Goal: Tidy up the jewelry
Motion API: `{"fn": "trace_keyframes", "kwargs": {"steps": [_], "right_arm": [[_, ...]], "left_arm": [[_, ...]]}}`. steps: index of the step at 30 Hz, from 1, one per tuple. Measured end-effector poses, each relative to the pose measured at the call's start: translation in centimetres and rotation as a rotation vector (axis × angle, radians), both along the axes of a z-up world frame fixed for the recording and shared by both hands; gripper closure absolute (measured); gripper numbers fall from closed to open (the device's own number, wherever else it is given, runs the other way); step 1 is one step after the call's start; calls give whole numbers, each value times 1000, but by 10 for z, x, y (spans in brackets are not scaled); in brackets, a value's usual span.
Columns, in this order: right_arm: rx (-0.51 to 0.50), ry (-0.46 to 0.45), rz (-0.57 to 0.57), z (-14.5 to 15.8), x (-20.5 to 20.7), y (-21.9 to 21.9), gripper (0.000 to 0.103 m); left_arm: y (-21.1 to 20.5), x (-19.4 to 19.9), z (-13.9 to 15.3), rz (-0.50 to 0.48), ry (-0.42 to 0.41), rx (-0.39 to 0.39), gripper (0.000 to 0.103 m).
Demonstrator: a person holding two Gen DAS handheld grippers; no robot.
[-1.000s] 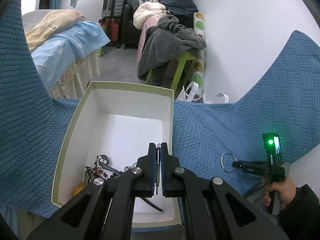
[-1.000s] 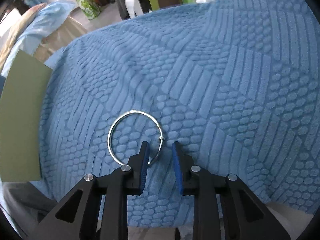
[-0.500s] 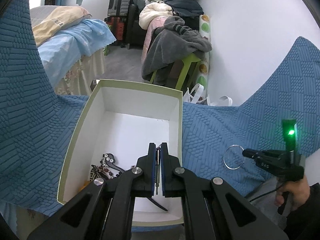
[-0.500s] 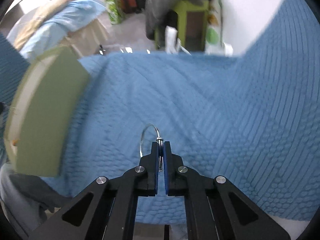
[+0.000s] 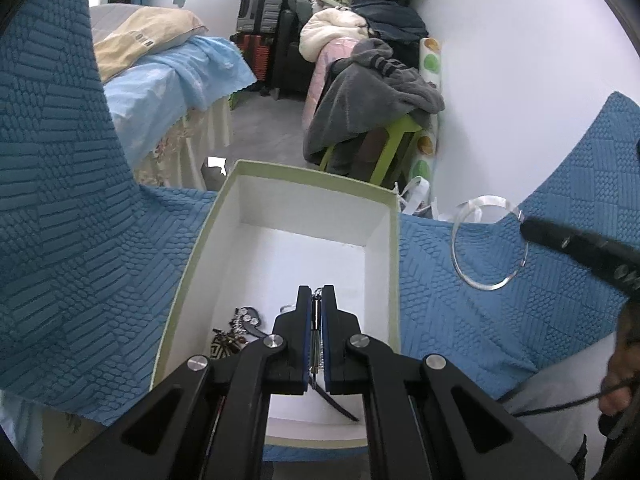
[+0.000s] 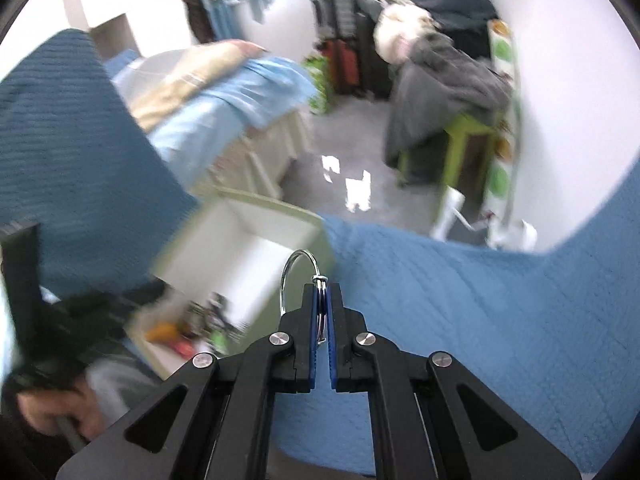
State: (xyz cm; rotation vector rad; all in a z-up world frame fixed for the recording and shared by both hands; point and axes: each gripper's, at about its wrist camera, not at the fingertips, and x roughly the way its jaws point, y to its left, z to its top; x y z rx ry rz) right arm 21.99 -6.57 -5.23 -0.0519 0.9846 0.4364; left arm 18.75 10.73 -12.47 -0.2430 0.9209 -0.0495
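Left wrist view. The left gripper (image 5: pixel 316 336) occupies the lower centre of the frame, its blue-padded fingers clamped on a thin metal piece of jewelry (image 5: pixel 316 334) whose exact kind cannot be made out; a dark strap-like end (image 5: pixel 338 406) trails below the fingers. Directly beneath lies an open box (image 5: pixel 394 264) with a pale green rim and white interior, resting on a blue textured blanket (image 5: pixel 80 264). A cluster of dark beaded jewelry (image 5: pixel 236 332) sits in the box's lower left corner. At right of centre, the right gripper (image 5: pixel 528 230) enters as a dark bar, holding a silver ring hoop (image 5: pixel 480 284) in the air above the blanket, just right of the box's right wall. A grey garment (image 5: pixel 372 96) drapes over a green stool (image 5: pixel 394 140) in the upper middle, with a bed (image 5: pixel 172 76) at upper left.

Right wrist view (motion-blurred). The right gripper (image 6: pixel 322 320) stands at lower centre, fingers pressed together on the ring hoop (image 6: pixel 298 276), which rises from the fingertips. The box (image 6: pixel 256 240) appears blurred at centre left, just behind the hoop; coloured items (image 6: pixel 188 332) lie in its near end. The blanket (image 6: pixel 480 320) fills the right half. A hand (image 6: pixel 44 412) grips a dark handle at lower left.
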Motion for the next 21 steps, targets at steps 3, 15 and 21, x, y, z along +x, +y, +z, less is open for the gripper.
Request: {"fn": "trace_keyframes", "kwargs": {"steps": [3, 15, 21], "right_arm": [[43, 13, 54, -3, -1, 28, 100], [82, 211, 114, -73, -9, 79, 99], [68, 168, 83, -47, -12, 69, 81]], "left_arm": [[5, 1, -5, 10, 16, -7, 101], [19, -7, -18, 27, 72, -3, 99], [24, -12, -2, 55, 91, -25, 98]]}}
